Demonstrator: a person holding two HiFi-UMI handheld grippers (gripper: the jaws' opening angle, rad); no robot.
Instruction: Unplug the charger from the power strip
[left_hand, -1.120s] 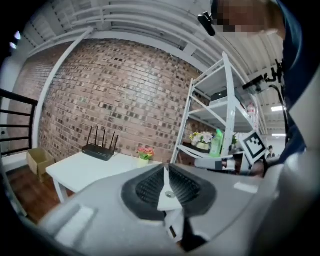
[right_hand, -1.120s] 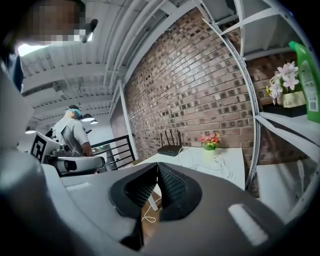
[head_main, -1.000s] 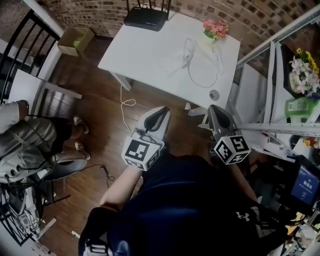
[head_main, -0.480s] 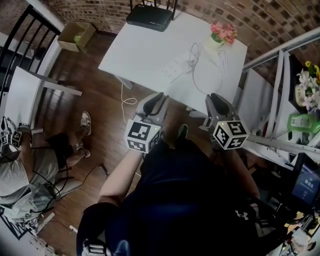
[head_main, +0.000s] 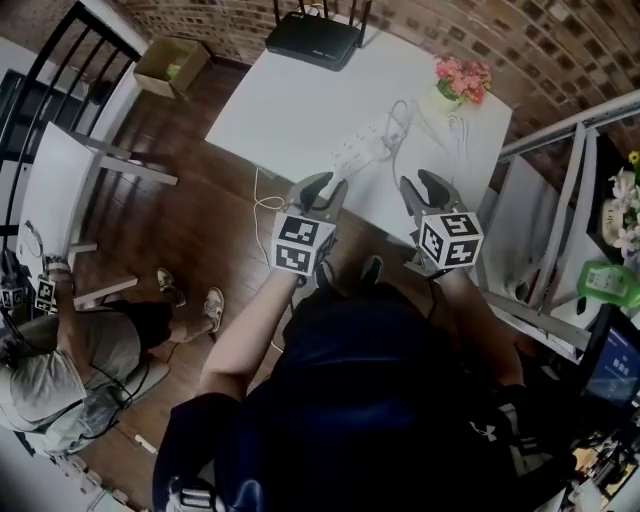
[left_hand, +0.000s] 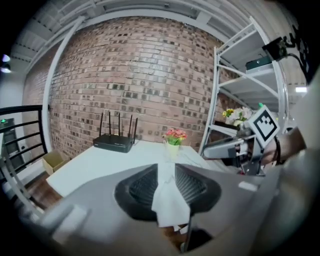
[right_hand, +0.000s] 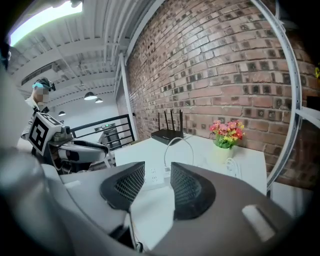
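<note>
A white power strip (head_main: 358, 150) lies on the white table (head_main: 290, 110); a white charger (head_main: 386, 135) is plugged in at its far end, and its cable loops toward the flower pot. The right gripper view shows the strip (right_hand: 151, 176) and charger (right_hand: 166, 169) between that gripper's jaws, still well ahead. My left gripper (head_main: 322, 184) hangs at the table's near edge, short of the strip, its jaws opening with nothing between them. My right gripper (head_main: 424, 184) is beside it at the same edge, its jaws also opening and empty. Neither touches anything.
A black router (head_main: 313, 40) stands at the table's far edge and a pot of pink flowers (head_main: 458, 82) at the far right corner. A metal shelf rack (head_main: 560, 150) stands right of the table. A cardboard box (head_main: 170, 65) and a seated person (head_main: 70, 370) are at left.
Both grippers have moved forward and down to the table's near edge. Their jaws, shut a second ago, now stand apart.
</note>
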